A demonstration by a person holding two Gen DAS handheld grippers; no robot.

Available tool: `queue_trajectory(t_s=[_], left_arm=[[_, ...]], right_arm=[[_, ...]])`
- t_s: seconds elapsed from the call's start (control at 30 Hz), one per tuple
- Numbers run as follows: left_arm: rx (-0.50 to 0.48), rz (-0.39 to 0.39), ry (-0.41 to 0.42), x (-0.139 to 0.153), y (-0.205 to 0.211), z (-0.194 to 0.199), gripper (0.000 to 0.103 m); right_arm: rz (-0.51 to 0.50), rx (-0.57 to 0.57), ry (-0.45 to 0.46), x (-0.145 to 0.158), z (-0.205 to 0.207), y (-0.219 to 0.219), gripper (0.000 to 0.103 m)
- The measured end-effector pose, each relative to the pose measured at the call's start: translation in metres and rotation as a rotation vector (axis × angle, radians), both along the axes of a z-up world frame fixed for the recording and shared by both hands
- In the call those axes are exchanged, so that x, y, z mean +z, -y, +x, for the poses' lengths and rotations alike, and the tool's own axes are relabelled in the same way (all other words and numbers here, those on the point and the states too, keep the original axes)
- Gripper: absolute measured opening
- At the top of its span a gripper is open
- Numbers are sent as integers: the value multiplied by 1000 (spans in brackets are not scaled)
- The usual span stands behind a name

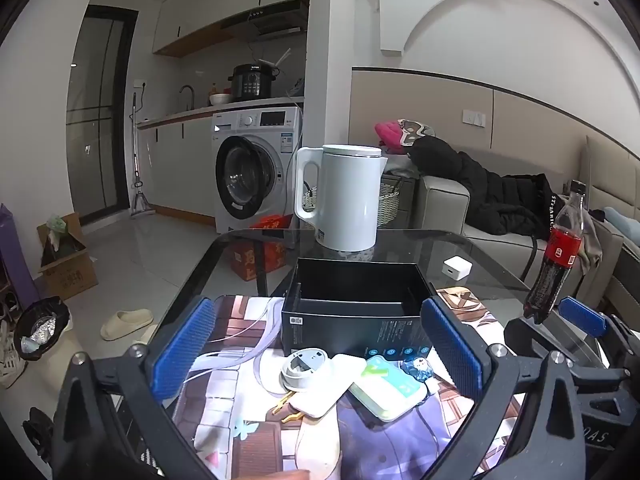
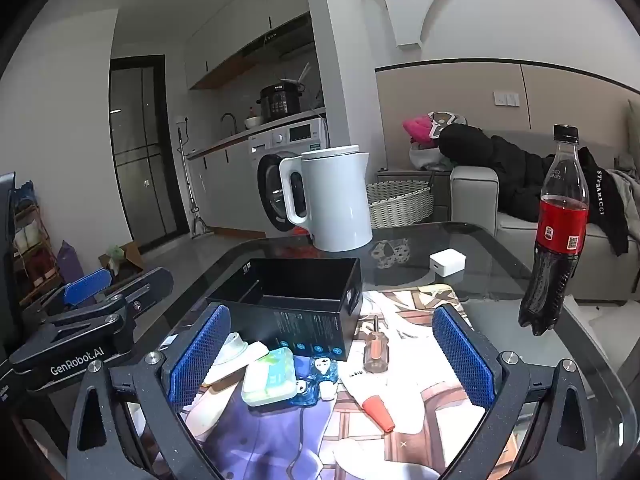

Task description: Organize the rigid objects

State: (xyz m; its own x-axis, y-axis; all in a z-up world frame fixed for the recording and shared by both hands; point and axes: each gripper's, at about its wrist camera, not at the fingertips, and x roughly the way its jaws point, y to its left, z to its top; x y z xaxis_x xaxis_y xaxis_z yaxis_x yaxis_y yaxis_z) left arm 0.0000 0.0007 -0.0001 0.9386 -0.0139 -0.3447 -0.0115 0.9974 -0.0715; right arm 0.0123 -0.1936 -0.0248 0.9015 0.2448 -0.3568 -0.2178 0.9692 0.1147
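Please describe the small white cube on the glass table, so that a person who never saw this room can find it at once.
Start at the white kettle at the far edge of the glass table. Between it and the cola bottle, on bare glass beyond the printed mat, lies the cube. It lies alone, plain white, apart from the clutter beside the black box.
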Motion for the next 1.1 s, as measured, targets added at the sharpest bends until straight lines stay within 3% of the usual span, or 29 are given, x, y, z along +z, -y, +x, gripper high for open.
queue_trajectory(t_s=[0.17,0.37,1.1], left_arm=[[0,-26,-5,0,-2,-4,103],[4,5,-10,-1,0,2,103],[14,5,-16,0,0,2,103]], right_arm=[[13,0,9,1,-1,-1,103],[19,-1,13,2,-2,1,103],[14,-8,2,1,0,3,103]])
